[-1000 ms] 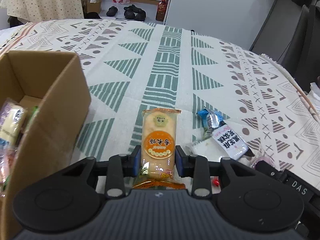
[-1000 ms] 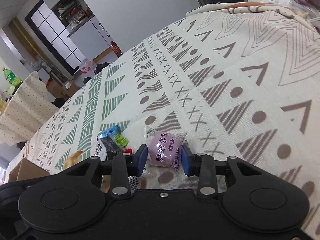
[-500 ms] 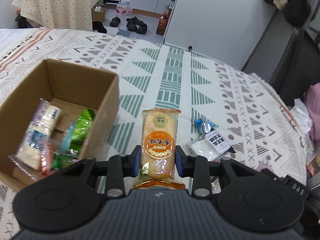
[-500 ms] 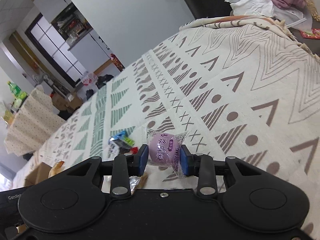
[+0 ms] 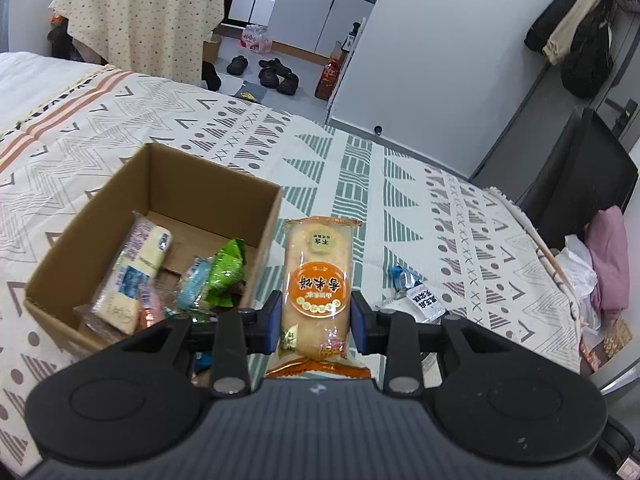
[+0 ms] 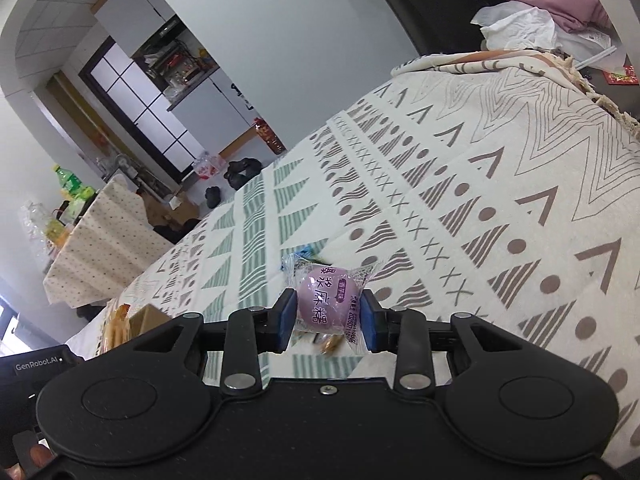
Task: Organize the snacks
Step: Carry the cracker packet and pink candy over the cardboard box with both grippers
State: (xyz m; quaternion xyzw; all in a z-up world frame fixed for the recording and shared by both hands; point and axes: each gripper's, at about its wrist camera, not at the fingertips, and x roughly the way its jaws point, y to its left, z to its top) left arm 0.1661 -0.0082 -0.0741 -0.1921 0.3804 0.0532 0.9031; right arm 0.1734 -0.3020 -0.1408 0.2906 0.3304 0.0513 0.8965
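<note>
My left gripper [image 5: 316, 322] is shut on an orange rice cracker packet [image 5: 316, 276], held upright above the patterned cloth just right of an open cardboard box [image 5: 64, 268]. Several wrapped snacks [image 5: 140, 268] lie in the box. My right gripper [image 6: 328, 320] is shut on a round purple mochi in a clear wrapper [image 6: 327, 300], lifted off the cloth. In the right wrist view the cracker packet [image 6: 116, 326] and a corner of the box [image 6: 148, 316] show at lower left. A blue wrapper [image 5: 402, 276] and a white-and-black sachet [image 5: 424, 304] lie on the cloth.
The patterned cloth [image 5: 400, 200] covers a bed-like surface that drops off at its fringed right edge [image 5: 540, 240]. Pink and white fabric [image 5: 600, 264] is piled beyond it. A cloth-draped table [image 5: 140, 16] and shoes [image 5: 276, 74] stand on the floor behind.
Both grippers have risen with their snacks. The left one has drawn back and swung so the whole box and its contents now show; the mochi has left the cloth.
</note>
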